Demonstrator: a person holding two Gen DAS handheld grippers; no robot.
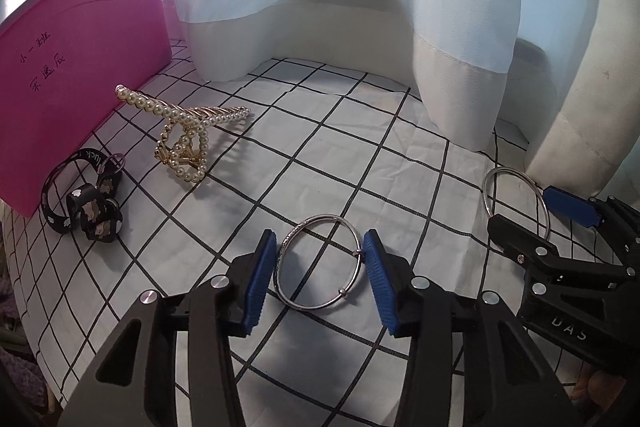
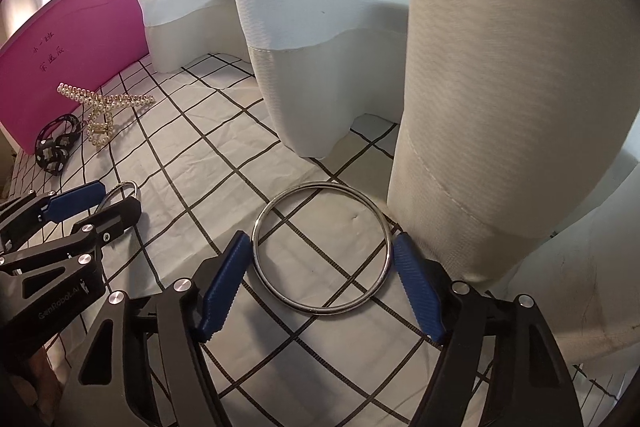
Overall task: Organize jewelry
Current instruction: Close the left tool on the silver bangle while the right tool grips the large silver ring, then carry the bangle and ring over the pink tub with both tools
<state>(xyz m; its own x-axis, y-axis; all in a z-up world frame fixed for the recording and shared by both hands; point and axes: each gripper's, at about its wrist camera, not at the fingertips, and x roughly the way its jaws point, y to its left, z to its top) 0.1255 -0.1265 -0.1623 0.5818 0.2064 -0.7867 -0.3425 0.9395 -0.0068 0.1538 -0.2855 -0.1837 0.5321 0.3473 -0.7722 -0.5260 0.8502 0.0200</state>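
An engraved silver bangle [image 1: 288, 239] lies flat on the checked cloth [image 1: 360, 155]. My left gripper [image 1: 320, 239] straddles it, and both blue pads [image 1: 260, 279] touch its sides, so it is shut on the bangle. A larger plain silver ring bangle [image 2: 280, 203] lies to the right by the curtain. My right gripper [image 2: 322, 241] is shut on this ring, a pad against each side. The left wrist view shows the right gripper [image 1: 520, 209] across that ring [image 1: 490, 187]. The right wrist view shows the left gripper [image 2: 120, 197] at the left edge.
A gold pearl hair claw [image 1: 188, 131] and a black strap with bear prints [image 1: 84, 199] lie at the left beside a pink box [image 1: 80, 75]. Pale curtain folds [image 1: 320, 7] hang onto the cloth at the back and right, close to the ring.
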